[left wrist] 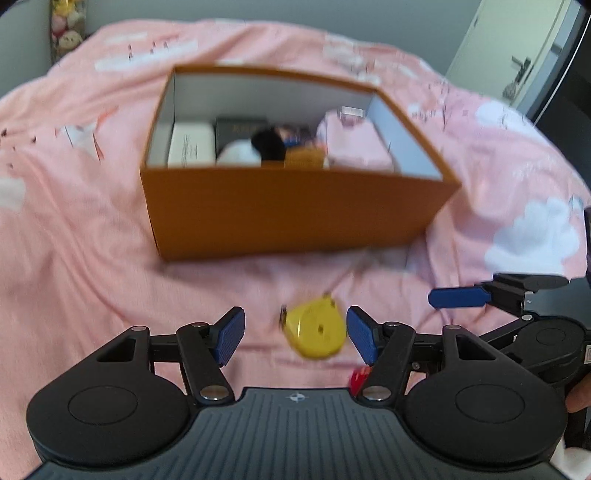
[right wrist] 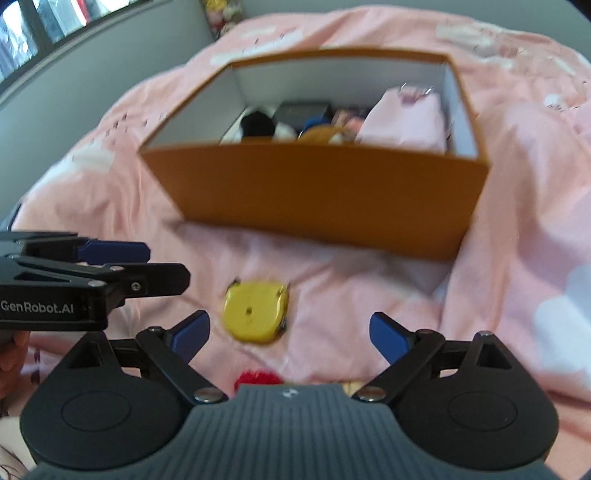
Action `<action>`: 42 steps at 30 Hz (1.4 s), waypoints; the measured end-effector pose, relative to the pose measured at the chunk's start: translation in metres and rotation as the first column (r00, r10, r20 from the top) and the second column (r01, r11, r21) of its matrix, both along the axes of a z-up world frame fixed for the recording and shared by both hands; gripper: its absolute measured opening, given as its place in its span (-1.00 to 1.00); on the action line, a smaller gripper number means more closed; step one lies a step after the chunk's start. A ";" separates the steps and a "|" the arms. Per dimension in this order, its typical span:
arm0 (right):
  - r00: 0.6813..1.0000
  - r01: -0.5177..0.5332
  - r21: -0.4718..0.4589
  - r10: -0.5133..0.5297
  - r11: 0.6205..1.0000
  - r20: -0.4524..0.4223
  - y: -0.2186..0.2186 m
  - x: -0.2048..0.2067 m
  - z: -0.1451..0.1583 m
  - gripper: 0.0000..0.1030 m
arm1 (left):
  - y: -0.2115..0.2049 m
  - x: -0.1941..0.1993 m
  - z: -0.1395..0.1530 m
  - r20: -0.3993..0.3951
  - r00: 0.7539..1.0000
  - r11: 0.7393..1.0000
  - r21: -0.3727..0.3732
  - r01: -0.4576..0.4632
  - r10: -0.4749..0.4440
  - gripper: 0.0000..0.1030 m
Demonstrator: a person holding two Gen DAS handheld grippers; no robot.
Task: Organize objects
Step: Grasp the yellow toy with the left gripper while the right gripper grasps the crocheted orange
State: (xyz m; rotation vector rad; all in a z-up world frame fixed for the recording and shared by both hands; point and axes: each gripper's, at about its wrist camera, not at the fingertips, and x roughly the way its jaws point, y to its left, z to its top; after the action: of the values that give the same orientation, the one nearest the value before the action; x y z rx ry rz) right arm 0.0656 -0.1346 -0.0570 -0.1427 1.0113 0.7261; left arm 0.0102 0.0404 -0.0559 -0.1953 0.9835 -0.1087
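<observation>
A flat yellow toy (left wrist: 314, 331) lies on the pink bedspread, in front of an open orange box (left wrist: 284, 210). My left gripper (left wrist: 295, 338) is open, its blue pads on either side of the toy, not touching it. In the right wrist view the same toy (right wrist: 255, 312) lies just ahead and left of centre of my open right gripper (right wrist: 290, 334). The orange box (right wrist: 321, 192) holds a pink pouch (right wrist: 406, 122), a black-and-white plush (right wrist: 258, 127) and other small items. The left gripper shows from the side in the right wrist view (right wrist: 110, 254).
A small red object (right wrist: 256, 378) lies on the bedspread right under the right gripper's body. The pink bedspread (left wrist: 74, 258) is wrinkled. A door (left wrist: 517, 66) stands at the far right. Plush toys (left wrist: 66, 26) hang at the far left.
</observation>
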 end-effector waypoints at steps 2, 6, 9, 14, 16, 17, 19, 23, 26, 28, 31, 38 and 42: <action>0.999 -0.031 -0.019 0.030 0.999 -0.013 0.005 -0.006 -0.006 0.78 | -0.001 -0.002 -0.006 -0.039 0.999 1.000 0.015 0.004 -0.004 0.42; 0.996 -0.079 -0.067 0.076 0.995 -0.042 0.013 -0.015 -0.015 0.57 | 0.003 -0.005 -0.018 -0.110 0.994 1.000 0.003 -0.013 0.014 0.42; 0.993 -0.096 -0.086 0.090 0.992 -0.073 0.016 -0.017 -0.022 0.50 | 0.006 -0.008 -0.025 -0.138 0.990 1.000 -0.009 -0.024 0.022 0.42; 0.988 -0.107 -0.116 0.092 0.988 -0.125 0.018 -0.017 -0.034 0.35 | 0.006 -0.008 -0.031 -0.165 0.986 1.000 -0.020 -0.010 0.007 0.42; 0.984 -0.113 -0.123 0.094 0.986 -0.152 0.020 -0.016 -0.039 0.25 | 0.005 -0.008 -0.032 -0.169 0.986 1.000 -0.020 -0.003 -0.001 0.42; 0.982 -0.116 -0.124 0.095 0.985 -0.166 0.021 -0.015 -0.042 0.15 | 0.005 -0.007 -0.033 -0.172 0.985 1.000 -0.022 -0.002 -0.001 0.42; 0.978 -0.119 -0.136 0.092 0.984 -0.185 0.022 -0.013 -0.046 0.03 | 0.006 -0.007 -0.034 -0.176 0.984 1.000 -0.028 -0.003 -0.002 0.42; 0.975 -0.108 -0.143 0.077 0.984 -0.207 0.021 -0.011 -0.053 -0.06 | 0.004 -0.007 -0.032 -0.164 0.986 0.998 -0.051 0.028 -0.036 0.42; 0.980 -0.100 -0.142 0.074 0.985 -0.182 0.020 -0.013 -0.047 -0.07 | -0.002 -0.005 -0.030 -0.148 0.986 0.997 -0.050 0.064 -0.071 0.42; 0.987 -0.092 -0.137 0.072 0.986 -0.144 0.016 -0.013 -0.038 -0.07 | -0.004 -0.003 -0.028 -0.126 0.989 0.996 -0.045 0.077 -0.082 0.42; 0.997 -0.071 -0.155 0.064 0.985 -0.051 0.011 -0.009 -0.023 -0.07 | -0.010 0.005 -0.025 -0.106 0.989 0.994 -0.033 0.104 -0.107 0.45; 0.998 0.032 -0.196 -0.021 0.980 0.061 -0.012 0.023 -0.016 -0.07 | -0.017 0.037 -0.043 -0.196 0.978 0.994 -0.096 0.052 -0.071 0.47; 0.999 0.032 -0.192 -0.029 0.981 0.018 -0.014 0.030 -0.032 -0.06 | -0.017 0.049 -0.052 -0.229 0.973 0.994 -0.111 -0.020 -0.006 0.47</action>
State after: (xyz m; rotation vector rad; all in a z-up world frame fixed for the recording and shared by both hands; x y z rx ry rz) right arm 0.0958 -0.1485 -0.0889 -0.2996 1.0661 0.5980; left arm 0.0590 0.0237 -0.1080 -0.3205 1.2081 -0.1374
